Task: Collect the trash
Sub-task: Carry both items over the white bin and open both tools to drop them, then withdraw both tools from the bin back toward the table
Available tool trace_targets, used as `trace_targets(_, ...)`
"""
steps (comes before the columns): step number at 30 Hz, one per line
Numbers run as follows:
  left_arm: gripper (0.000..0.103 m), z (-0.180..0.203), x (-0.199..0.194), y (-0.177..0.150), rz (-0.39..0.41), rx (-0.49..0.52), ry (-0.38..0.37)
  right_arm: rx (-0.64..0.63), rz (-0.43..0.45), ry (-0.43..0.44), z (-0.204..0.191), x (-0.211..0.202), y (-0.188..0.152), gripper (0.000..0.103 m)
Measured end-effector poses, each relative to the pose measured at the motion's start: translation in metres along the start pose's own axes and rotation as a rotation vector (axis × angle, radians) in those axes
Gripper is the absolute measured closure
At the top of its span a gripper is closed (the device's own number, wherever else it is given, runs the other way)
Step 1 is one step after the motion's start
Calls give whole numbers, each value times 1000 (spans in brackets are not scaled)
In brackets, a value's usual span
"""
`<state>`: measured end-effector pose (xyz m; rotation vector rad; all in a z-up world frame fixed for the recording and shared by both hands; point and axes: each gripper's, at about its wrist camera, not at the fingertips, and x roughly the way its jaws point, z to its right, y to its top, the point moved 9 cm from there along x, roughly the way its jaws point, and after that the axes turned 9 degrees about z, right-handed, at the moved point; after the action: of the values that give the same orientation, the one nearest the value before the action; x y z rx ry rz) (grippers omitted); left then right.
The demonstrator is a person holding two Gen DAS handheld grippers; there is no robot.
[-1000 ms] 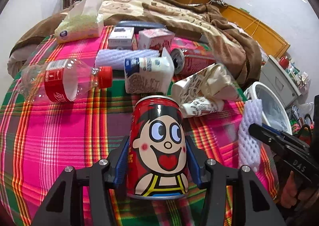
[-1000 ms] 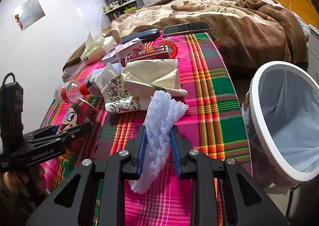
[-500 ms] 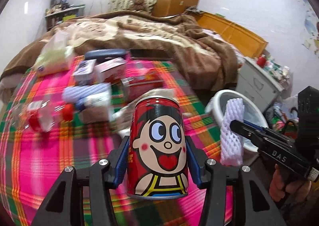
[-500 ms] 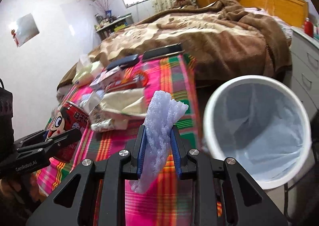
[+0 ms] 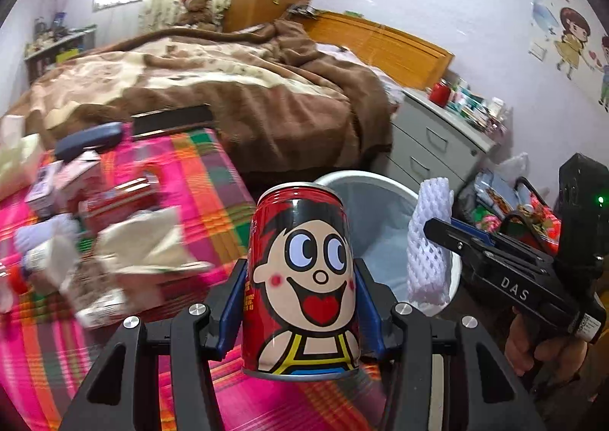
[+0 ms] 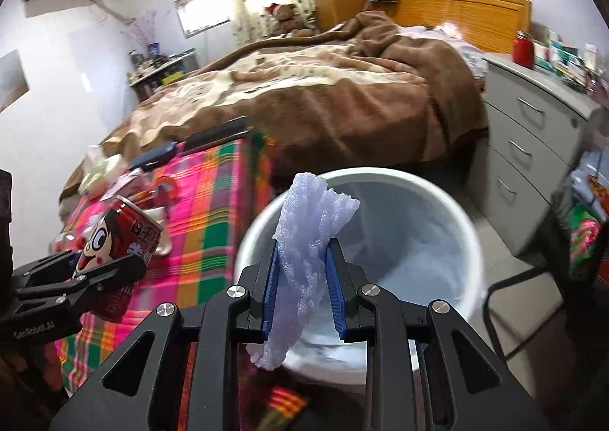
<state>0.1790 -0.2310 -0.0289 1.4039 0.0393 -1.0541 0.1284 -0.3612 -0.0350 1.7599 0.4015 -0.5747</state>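
My left gripper [image 5: 300, 301] is shut on a red drink can [image 5: 302, 278] with a cartoon face, held upright above the plaid bedspread's right edge. In the right wrist view that can [image 6: 118, 240] shows at the left, tilted in the left gripper [image 6: 110, 263]. My right gripper [image 6: 302, 286] is shut on a white foam net sleeve [image 6: 304, 256], which hangs over the near rim of the white bin [image 6: 468, 233]. From the left wrist view the foam sleeve [image 5: 428, 244] and right gripper [image 5: 437, 229] stand in front of the bin [image 5: 365, 179].
Blurred litter lies on the pink plaid bedspread [image 5: 198, 172]: a paper bag [image 5: 148, 244], small boxes [image 5: 72, 179], a bottle at the left edge. A dark phone [image 5: 171, 118] rests by the brown blanket [image 5: 247, 88]. Grey drawers [image 6: 533, 134] stand right of the bin.
Both grippers swung right, off the litter pile toward the bin. The can stays in the left gripper, the foam sleeve in the right. The bin now fills the centre of the right wrist view.
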Motion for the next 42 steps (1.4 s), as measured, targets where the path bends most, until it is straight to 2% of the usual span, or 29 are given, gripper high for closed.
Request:
trace_targets(6, 50, 33, 36, -4, -39, 32, -37, 8, -44, -44, 27, 16, -9, 78)
trace_targets(15, 50, 57, 75, -8, -59, 73, -22, -3, -116, -95, 57, 33, -23, 76)
trace_targets(18, 50, 58, 80, -8, -59, 81, -14, 6, -119, -102, 63, 30, -24, 68)
trace_targets(19, 45, 57, 81, -7, -55, 73, -17, 11, -116, -99, 64, 29, -24, 64)
trace_targets(20, 36, 57, 81, -6, -51, 58, -26, 17, -113, -96, 65, 29, -24, 61)
trace_targets(22, 34, 54, 78, -4, -45, 43, -21, 22, -107, -86, 63, 26, -24, 47)
trace_targets(23, 34, 54, 75, -3, -33, 54, -20, 25, -103, -86, 63, 27, -24, 46)
trace_targets(34, 34, 37, 49, 0, 0, 35, 18, 43, -49, -73, 50, 13, -16, 46)
trace_targets(42, 34, 11, 16, -2, 45, 24, 76, 44, -19, -22, 20, 8, -12, 46)
